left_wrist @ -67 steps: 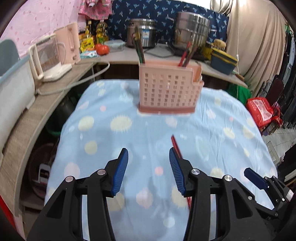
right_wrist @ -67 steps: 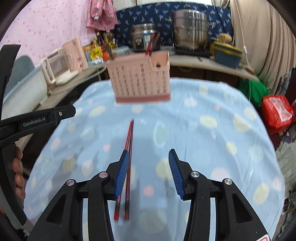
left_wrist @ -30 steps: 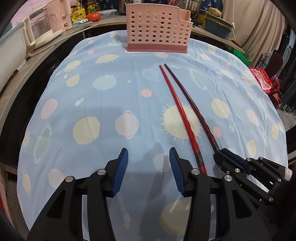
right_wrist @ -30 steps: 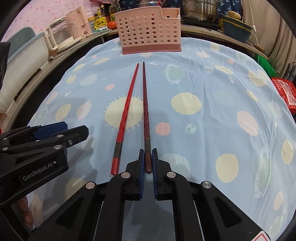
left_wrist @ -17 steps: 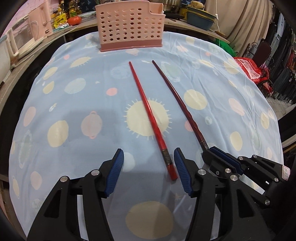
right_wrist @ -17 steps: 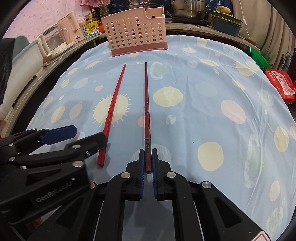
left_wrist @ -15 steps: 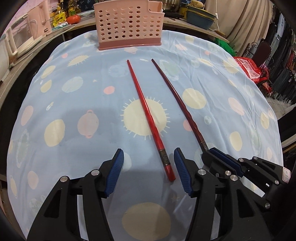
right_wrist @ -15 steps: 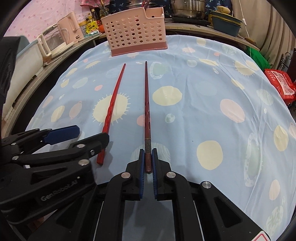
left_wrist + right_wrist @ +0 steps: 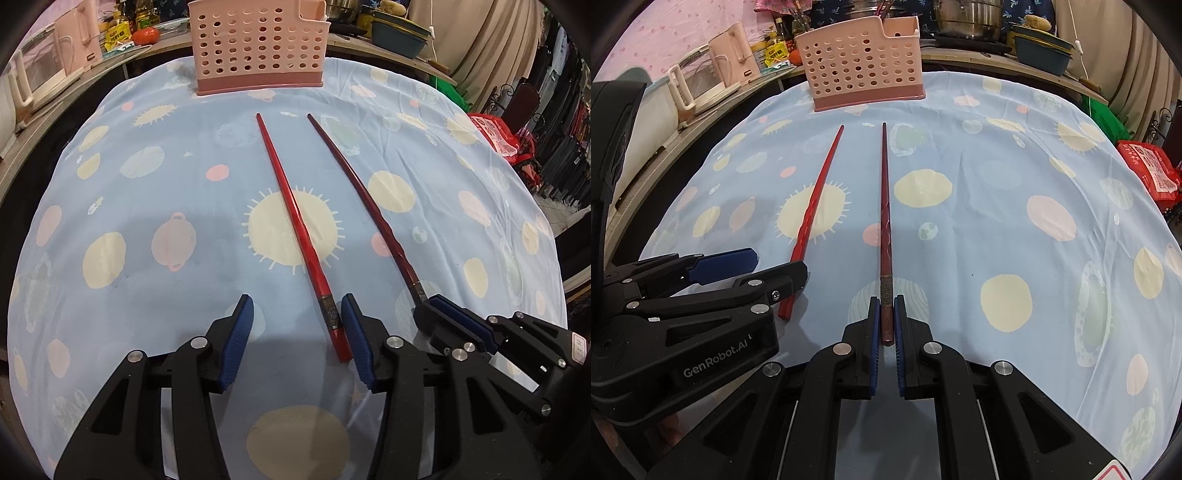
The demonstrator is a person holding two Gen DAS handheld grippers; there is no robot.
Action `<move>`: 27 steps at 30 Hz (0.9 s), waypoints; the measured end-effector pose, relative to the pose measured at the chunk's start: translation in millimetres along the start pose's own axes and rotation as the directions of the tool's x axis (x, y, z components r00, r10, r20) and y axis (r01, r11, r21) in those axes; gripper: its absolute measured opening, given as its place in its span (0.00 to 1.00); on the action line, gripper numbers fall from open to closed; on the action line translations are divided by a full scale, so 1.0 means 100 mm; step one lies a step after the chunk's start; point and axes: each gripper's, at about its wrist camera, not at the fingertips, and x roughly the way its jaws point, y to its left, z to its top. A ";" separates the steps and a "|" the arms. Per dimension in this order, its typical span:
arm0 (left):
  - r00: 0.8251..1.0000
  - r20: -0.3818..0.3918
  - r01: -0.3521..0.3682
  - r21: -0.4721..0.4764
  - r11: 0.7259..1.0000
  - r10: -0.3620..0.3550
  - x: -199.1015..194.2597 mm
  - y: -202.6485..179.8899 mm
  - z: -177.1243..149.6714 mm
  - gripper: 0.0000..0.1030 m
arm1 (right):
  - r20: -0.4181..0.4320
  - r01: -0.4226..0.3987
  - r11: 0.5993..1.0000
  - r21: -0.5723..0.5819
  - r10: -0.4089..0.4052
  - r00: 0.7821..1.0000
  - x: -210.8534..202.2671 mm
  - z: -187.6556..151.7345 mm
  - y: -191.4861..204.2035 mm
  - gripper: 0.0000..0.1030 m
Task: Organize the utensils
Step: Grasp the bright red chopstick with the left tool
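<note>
While the right gripper (image 9: 885, 325) is clamping the butt end of the dark chopstick (image 9: 884, 206), the left gripper (image 9: 297, 332) is closing, its fingers (image 9: 236, 332) still apart around the bright red chopstick (image 9: 295, 221) (which lies just inside the right finger, unpressed). Both chopsticks are lying on the table (image 9: 147, 229), pointing toward the pink basket (image 9: 258, 44).

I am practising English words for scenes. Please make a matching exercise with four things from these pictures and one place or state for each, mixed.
Things:
1. bright red chopstick
2. dark red chopstick
3. pink basket
4. left gripper

States:
A. clamped at its thick end by the right gripper
B. standing at the far edge of the cloth
C. jaws closing
D. lying free, thick end between open pads

Pairs: 1-D, 2-A, 3-B, 4-C
</note>
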 end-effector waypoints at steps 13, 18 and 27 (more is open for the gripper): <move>1.000 0.003 0.026 0.010 1.000 -0.026 -0.07 0.07 -0.06 0.08 | 0.005 -0.014 1.000 0.009 0.014 1.000 -0.08 -0.02 0.01 0.07; 0.999 0.038 0.032 0.017 0.999 -0.032 -0.25 0.06 -0.04 0.07 | 0.038 -0.022 1.000 0.006 0.022 0.999 -0.23 0.05 0.02 0.07; 0.991 0.124 0.047 -0.014 0.999 -0.045 -0.72 0.16 0.20 0.07 | 0.141 -0.060 0.998 0.017 0.057 0.988 -0.67 0.36 0.00 0.07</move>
